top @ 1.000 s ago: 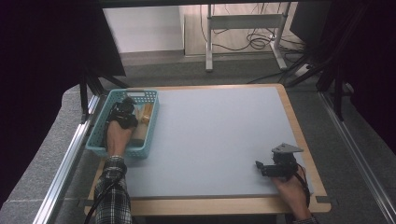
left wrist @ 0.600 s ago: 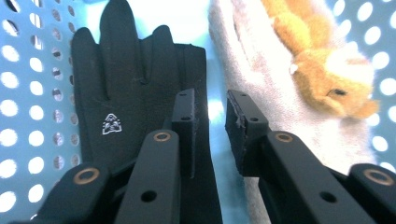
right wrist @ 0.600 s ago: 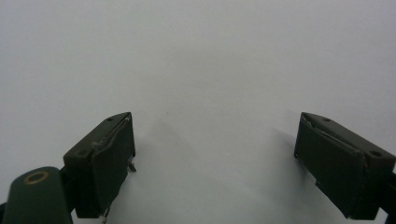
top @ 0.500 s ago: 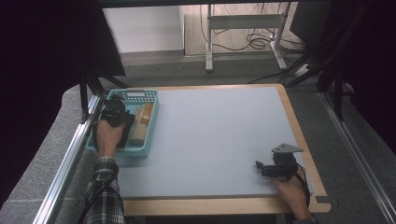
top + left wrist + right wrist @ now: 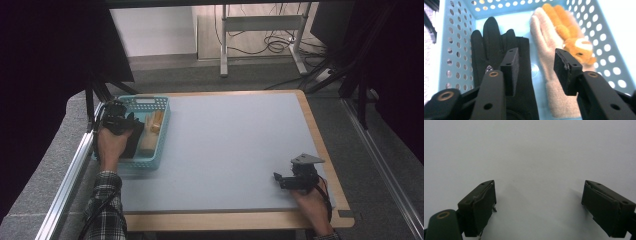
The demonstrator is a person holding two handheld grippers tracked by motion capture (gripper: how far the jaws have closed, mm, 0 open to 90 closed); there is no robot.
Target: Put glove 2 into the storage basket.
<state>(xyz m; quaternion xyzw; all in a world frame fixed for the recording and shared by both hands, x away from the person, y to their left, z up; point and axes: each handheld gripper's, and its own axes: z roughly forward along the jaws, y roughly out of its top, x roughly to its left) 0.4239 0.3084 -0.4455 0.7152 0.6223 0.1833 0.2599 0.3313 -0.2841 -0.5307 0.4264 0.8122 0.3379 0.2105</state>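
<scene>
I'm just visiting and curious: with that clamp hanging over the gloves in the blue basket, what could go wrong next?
The left gripper, whose jaws have just been opening with nothing between them, sits above the black glove and beige glove. Lowering there might pinch both. The orange glove overlaps the beige one, so it could get dragged along. The light basket might shift.

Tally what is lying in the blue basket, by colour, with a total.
Black glove: 1
Cream glove: 1
Orange glove: 1
Total in the blue basket: 3
</scene>
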